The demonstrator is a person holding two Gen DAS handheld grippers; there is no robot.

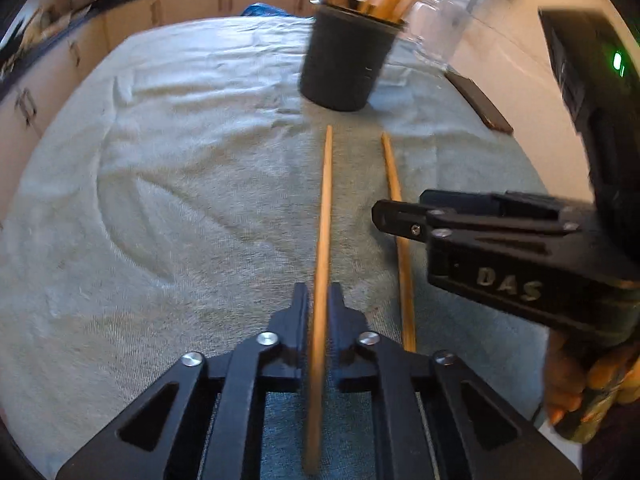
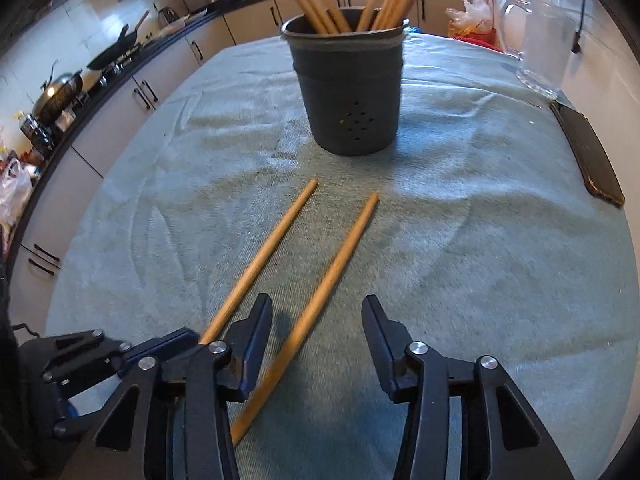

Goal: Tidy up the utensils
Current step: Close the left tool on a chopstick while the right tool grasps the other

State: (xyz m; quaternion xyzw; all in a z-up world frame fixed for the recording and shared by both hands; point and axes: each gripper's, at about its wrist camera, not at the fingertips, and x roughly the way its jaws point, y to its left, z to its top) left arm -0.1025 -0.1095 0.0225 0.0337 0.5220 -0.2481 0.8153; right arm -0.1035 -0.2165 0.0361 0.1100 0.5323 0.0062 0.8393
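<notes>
Across the green towel [image 2: 460, 240], left gripper [image 1: 319, 292] clamps one chopstick [image 1: 325, 208], right gripper [image 2: 316, 312] straddles the other chopstick [image 2: 320, 284] unclosed; next, squeeze, then lift both toward the black holder [image 2: 346, 96]

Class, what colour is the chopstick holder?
Dark grey holder, clearest in the right wrist view.

Legible markings, one item: raised letters "DAS" on the black side housing of the right claw [image 1: 394, 216], seen in the left wrist view, light-coloured against the dark body and running slightly uphill from left to right. No further characters can be made out before or after them. Nothing else in either view carries readable text: the dark chopstick holder [image 2: 346, 92] bears only a cluster of small round holes, and items on the far kitchen counter are too small and blurred to read.
</notes>
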